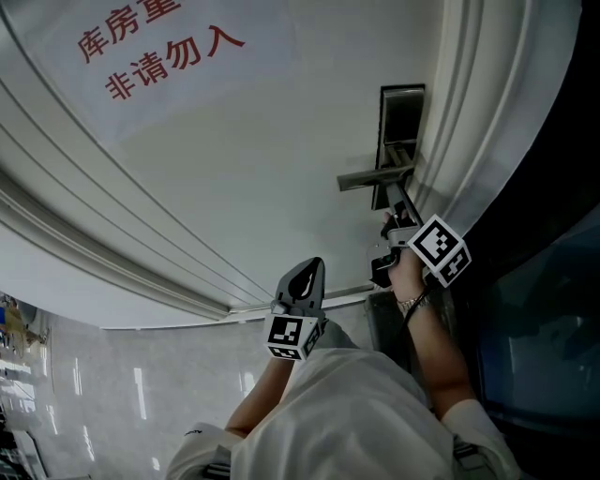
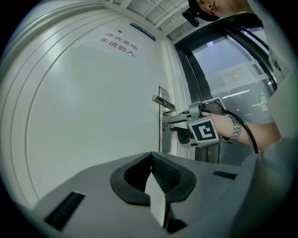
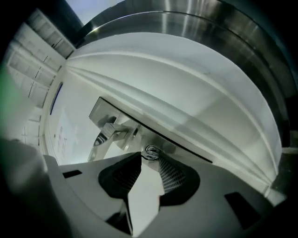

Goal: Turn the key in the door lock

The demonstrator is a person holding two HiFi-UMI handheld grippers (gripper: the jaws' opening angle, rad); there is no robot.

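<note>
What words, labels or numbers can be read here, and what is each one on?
"非请勿入": red characters on the white paper sign stuck to the white door.
"库房重": the line above it on that sign, cut off by the head view's top edge.
White sheet on the glass pane: print too small to read.
Blue plate above the door: too small to read.

You stand in corridor of commercial or institutional building, at storeroom door. White panelled door [image 1: 234, 141] straight ahead of your left gripper [image 1: 307, 272]. Red Chinese notice [image 1: 159, 47] on it, up and left of that gripper's line, marks storeroom, no entry. Steel lever handle [image 1: 375, 175] and lock plate [image 1: 401, 112] just above your right gripper [image 1: 389, 225]. Dark-framed glass partition [image 2: 219, 56] to right of right gripper, paper notice [image 2: 233, 73] stuck on it. Grid ceiling [image 2: 149, 7] overhead. Glossy pale floor [image 1: 94, 394] below left gripper.
</note>
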